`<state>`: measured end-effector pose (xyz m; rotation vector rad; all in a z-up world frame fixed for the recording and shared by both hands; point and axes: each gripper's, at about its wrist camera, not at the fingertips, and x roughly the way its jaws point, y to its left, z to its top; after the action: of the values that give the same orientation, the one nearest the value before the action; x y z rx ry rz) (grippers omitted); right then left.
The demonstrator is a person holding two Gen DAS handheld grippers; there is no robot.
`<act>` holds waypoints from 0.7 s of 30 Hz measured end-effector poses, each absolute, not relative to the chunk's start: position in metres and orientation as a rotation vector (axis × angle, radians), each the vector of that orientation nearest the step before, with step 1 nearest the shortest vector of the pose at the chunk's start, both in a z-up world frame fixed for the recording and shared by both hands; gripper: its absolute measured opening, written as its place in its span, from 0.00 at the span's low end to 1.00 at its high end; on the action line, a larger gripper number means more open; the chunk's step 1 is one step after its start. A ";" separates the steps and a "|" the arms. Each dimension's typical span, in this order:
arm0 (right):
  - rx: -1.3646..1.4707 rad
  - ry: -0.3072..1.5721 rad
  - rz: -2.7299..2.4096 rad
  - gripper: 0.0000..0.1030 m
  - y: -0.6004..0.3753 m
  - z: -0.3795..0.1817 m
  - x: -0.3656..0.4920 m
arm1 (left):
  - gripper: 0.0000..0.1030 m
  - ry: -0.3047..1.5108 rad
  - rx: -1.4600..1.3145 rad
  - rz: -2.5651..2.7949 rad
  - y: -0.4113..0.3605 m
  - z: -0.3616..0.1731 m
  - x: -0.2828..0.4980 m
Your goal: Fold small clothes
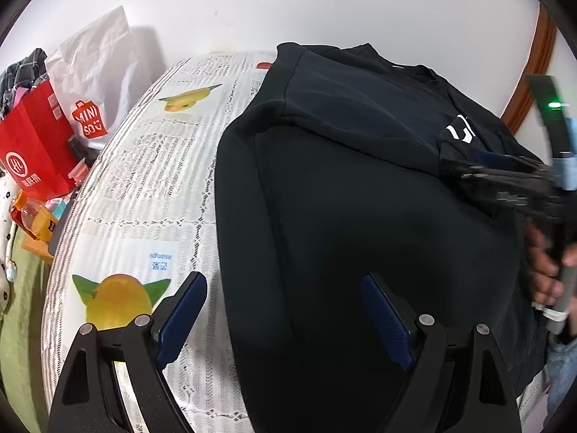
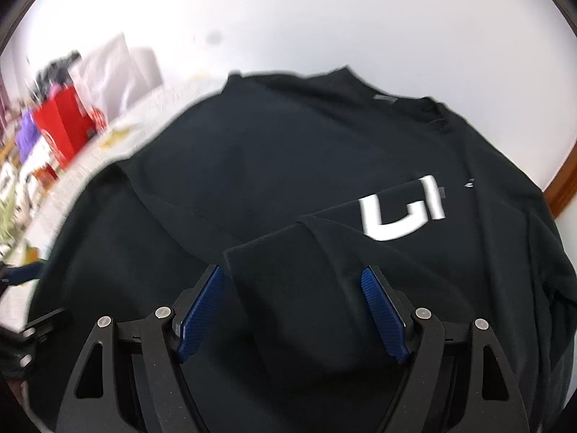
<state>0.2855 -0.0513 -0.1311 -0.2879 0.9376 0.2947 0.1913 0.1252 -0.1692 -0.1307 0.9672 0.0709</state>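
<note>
A black T-shirt (image 1: 360, 198) with a white logo (image 1: 459, 131) lies on the round table, its left sleeve folded inward. My left gripper (image 1: 285, 288) is open above the shirt's left edge, holding nothing. In the right wrist view the shirt (image 2: 252, 166) fills the frame, and its right sleeve (image 2: 288, 281) is folded over next to the logo (image 2: 404, 213). My right gripper (image 2: 292, 288) is open, its jaws either side of that sleeve fold. The right gripper also shows blurred in the left wrist view (image 1: 505, 173).
The table wears a lace cloth with fruit prints (image 1: 144, 187). Beyond its left edge are a red paper bag (image 1: 32, 151), a white Miniso bag (image 1: 97, 83), bottles and boxes (image 1: 36, 220). A white wall stands behind, with a wooden frame (image 1: 533, 68) at right.
</note>
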 end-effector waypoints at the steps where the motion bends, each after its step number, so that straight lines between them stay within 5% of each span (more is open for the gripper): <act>1: -0.290 0.940 0.290 0.68 -0.050 -0.135 0.288 | 0.84 0.972 -0.131 0.065 0.125 -0.171 0.192; 3: -0.268 0.928 0.315 0.49 -0.054 -0.132 0.290 | 0.84 0.982 -0.131 0.063 0.126 -0.174 0.192; 5: -0.223 0.933 0.360 0.14 -0.066 -0.124 0.295 | 0.84 0.986 -0.131 0.067 0.127 -0.179 0.191; 21: 0.063 0.847 0.008 0.15 -0.296 -0.060 0.343 | 0.84 0.984 -0.116 0.076 0.125 -0.181 0.192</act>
<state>0.3427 -0.2958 -0.0599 0.0627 0.8472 0.0080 0.1925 0.1246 -0.1809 -0.1164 0.9842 0.0763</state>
